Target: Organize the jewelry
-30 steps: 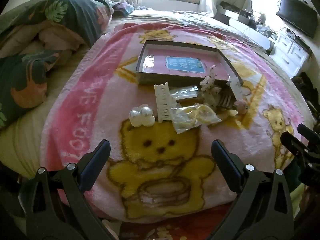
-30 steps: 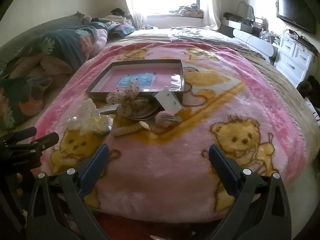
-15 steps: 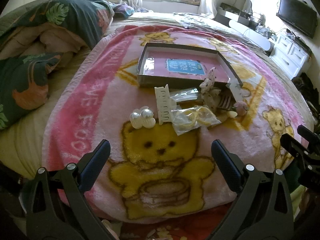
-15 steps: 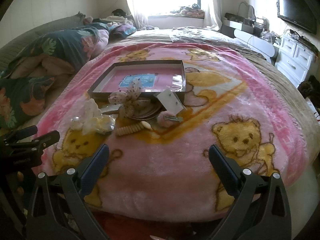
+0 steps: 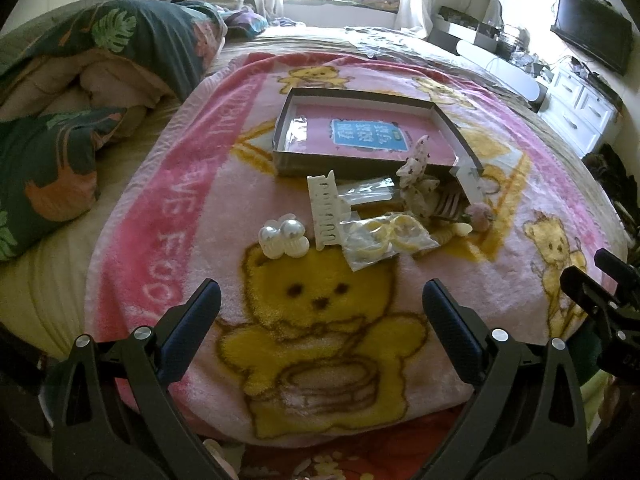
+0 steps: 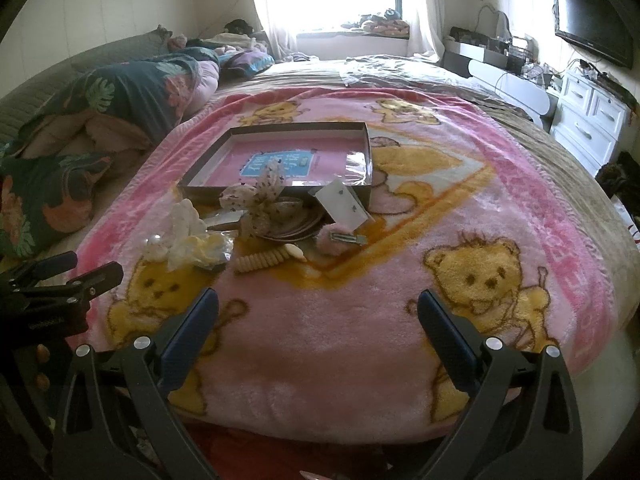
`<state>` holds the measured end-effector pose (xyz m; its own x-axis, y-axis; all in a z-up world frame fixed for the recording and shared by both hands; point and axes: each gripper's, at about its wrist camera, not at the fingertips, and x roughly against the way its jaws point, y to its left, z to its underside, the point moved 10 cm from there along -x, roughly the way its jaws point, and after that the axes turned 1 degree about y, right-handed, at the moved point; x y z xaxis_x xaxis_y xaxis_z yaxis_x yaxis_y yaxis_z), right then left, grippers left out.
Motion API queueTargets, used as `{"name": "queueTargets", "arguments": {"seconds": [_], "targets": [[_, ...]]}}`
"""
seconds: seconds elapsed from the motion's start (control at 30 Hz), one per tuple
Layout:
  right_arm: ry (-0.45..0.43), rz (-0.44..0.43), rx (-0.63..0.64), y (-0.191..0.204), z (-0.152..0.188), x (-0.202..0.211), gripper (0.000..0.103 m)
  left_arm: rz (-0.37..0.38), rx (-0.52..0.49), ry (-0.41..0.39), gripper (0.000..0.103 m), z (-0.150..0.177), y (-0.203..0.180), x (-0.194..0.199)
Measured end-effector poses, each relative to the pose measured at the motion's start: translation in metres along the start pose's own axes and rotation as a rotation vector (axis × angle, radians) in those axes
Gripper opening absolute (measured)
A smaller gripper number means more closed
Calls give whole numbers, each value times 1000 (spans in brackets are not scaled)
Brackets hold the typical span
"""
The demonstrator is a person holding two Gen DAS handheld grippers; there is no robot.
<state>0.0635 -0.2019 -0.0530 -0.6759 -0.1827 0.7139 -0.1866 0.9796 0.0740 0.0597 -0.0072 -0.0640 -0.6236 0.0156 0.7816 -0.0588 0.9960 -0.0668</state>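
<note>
Both views crept slightly forward. My left gripper (image 5: 320,312), fingers wide and empty, sits nearest the pearl clip (image 5: 283,237), dead ahead; right gripper (image 6: 318,318) likewise wide.

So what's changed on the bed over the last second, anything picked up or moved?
Nothing was picked up or let go. Both cameras tilted slightly, so the scene sits a little lower in view. The left tool and right tool remain open and empty, and the box, pearl clip, white comb and bagged yellow rings lie where they were.
</note>
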Motion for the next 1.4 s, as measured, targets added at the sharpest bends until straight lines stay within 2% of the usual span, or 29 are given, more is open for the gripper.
{"name": "queueTargets", "arguments": {"seconds": [0.87, 1.13, 1.4], "targets": [[-6, -2, -1, 0, 0, 3, 99, -3, -3, -6, 95, -4, -1, 3], [-8, -9, 8, 5, -12, 5, 99, -6, -5, -12, 95, -9, 0, 7], [-11, -32, 11, 6, -18, -4, 99, -19, 26, -17, 95, -14, 16, 6]]}}
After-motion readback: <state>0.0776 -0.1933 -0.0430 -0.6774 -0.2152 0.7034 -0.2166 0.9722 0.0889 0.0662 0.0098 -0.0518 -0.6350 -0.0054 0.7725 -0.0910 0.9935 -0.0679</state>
